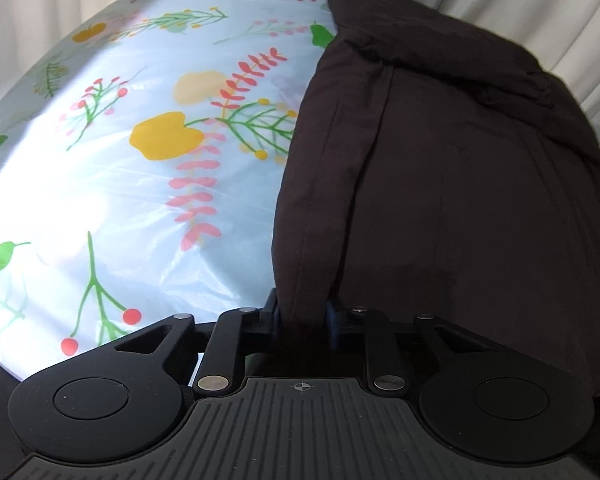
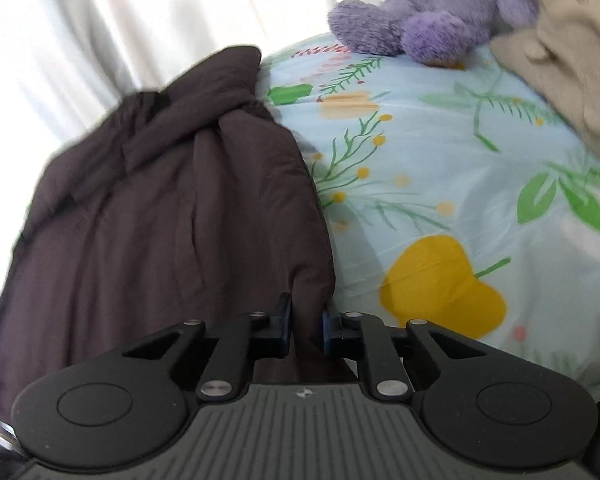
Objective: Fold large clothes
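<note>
A large dark brown padded garment (image 1: 452, 168) lies on a floral light-blue table cover (image 1: 120, 184). In the left wrist view it fills the right half, and my left gripper (image 1: 302, 312) is shut on its near left edge. In the right wrist view the garment (image 2: 160, 208) fills the left half, and my right gripper (image 2: 306, 320) is shut on its near right edge. The garment lies lengthwise away from both grippers, with folds and a collar-like end at the far side.
A purple plush toy (image 2: 424, 16) sits at the far edge of the cover (image 2: 440, 184). A beige fleece garment (image 2: 572, 64) lies at the far right. White curtains (image 2: 100, 28) hang behind the table.
</note>
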Tool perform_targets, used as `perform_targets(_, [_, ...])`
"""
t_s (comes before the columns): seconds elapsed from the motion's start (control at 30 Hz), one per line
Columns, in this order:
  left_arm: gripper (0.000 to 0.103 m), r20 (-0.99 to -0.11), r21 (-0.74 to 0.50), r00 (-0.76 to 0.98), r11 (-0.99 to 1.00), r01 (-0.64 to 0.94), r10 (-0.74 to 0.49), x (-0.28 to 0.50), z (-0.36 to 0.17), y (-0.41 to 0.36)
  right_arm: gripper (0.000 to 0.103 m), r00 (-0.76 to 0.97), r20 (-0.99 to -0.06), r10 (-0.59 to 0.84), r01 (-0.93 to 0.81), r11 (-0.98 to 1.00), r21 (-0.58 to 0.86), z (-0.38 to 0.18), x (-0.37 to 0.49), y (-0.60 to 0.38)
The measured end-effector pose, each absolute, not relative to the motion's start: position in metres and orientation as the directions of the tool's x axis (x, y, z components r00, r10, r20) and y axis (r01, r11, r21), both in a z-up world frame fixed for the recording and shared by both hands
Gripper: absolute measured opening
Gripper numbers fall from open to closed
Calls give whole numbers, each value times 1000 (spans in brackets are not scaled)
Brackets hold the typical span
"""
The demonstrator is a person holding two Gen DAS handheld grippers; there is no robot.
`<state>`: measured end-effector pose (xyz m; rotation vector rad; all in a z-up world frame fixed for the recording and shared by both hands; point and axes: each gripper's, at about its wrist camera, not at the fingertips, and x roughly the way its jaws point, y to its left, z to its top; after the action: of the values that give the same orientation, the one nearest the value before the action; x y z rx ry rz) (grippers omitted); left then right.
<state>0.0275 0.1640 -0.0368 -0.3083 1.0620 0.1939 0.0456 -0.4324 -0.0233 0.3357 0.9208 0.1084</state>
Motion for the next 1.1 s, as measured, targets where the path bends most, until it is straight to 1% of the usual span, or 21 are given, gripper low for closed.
perform_targets(0.03, [18, -874, -176, 485, 936, -305, -7, 26, -34, 167, 15, 601, -760, 248, 63, 933, 355, -24, 46, -437])
perform_targets(0.07, [17, -867, -198, 498, 931, -305, -21, 24, -32, 169, 21, 595, -763, 253, 73, 928, 365, -24, 46, -440])
perform_targets(0.1, [17, -859, -220, 511, 927, -304, -36, 23, -29, 170, 25, 586, -772, 246, 83, 929, 360, -27, 47, -442])
perform_targets(0.13, [17, -851, -241, 523, 922, -302, -51, 22, -28, 171, 34, 574, -784, 235, 90, 934, 345, -30, 48, -442])
perform_targets(0.17, [17, -844, -260, 532, 917, -304, -63, 20, -26, 171, 37, 561, -795, 230, 91, 938, 336, -32, 48, -442])
perform_targets(0.2, [17, -839, -276, 539, 911, -307, -72, 19, -26, 172, 37, 551, -797, 246, 83, 934, 346, -35, 48, -442])
perform_targets(0.23, [20, -835, -293, 543, 907, -304, -87, 18, -29, 173, 34, 544, -794, 273, 74, 927, 369, -36, 48, -441])
perform_targets(0.27, [23, -834, -306, 542, 902, -306, -99, 17, -31, 174, 25, 540, -791, 287, 67, 923, 380, -35, 47, -440])
perform_targets(0.3, [33, -838, -319, 533, 895, -313, -112, 17, -34, 176, 22, 538, -790, 293, 61, 922, 383, -34, 47, -439])
perform_targets(0.33, [36, -842, -332, 524, 888, -318, -128, 16, -35, 178, 17, 538, -786, 304, 57, 918, 394, -32, 47, -438])
perform_targets(0.37, [36, -843, -336, 521, 886, -319, -132, 16, -37, 178, 13, 539, -779, 321, 56, 909, 414, -30, 48, -439])
perform_targets(0.4, [36, -846, -329, 517, 889, -319, -128, 17, -37, 178, 12, 543, -766, 343, 56, 896, 441, -27, 48, -440])
perform_targets(0.5, [18, -839, -326, 530, 894, -306, -125, 19, -33, 178, 11, 574, -690, 441, 33, 830, 557, -17, 47, -446])
perform_targets(0.53, [16, -834, -335, 535, 892, -304, -131, 19, -31, 179, 10, 584, -665, 466, 22, 809, 587, -13, 47, -446])
perform_targets(0.63, [13, -787, -418, 591, 857, -300, -177, 17, -17, 185, 9, 623, -580, 525, -11, 747, 665, 0, 48, -445])
perform_targets(0.8, [13, -627, -598, 737, 763, -246, -254, 21, 17, 202, 8, 676, -446, 586, -59, 646, 761, 17, 71, -440])
perform_targets(0.9, [13, -560, -648, 783, 732, -210, -270, 36, 36, 209, 8, 704, -390, 594, -109, 632, 767, 34, 92, -428])
perform_targets(1.0, [13, -513, -671, 811, 720, -175, -281, 55, 53, 213, 8, 735, -349, 581, -148, 641, 753, 51, 112, -418])
perform_targets(1.1, [13, -461, -688, 839, 713, -133, -289, 74, 70, 214, 8, 767, -318, 557, -149, 637, 756, 62, 135, -413])
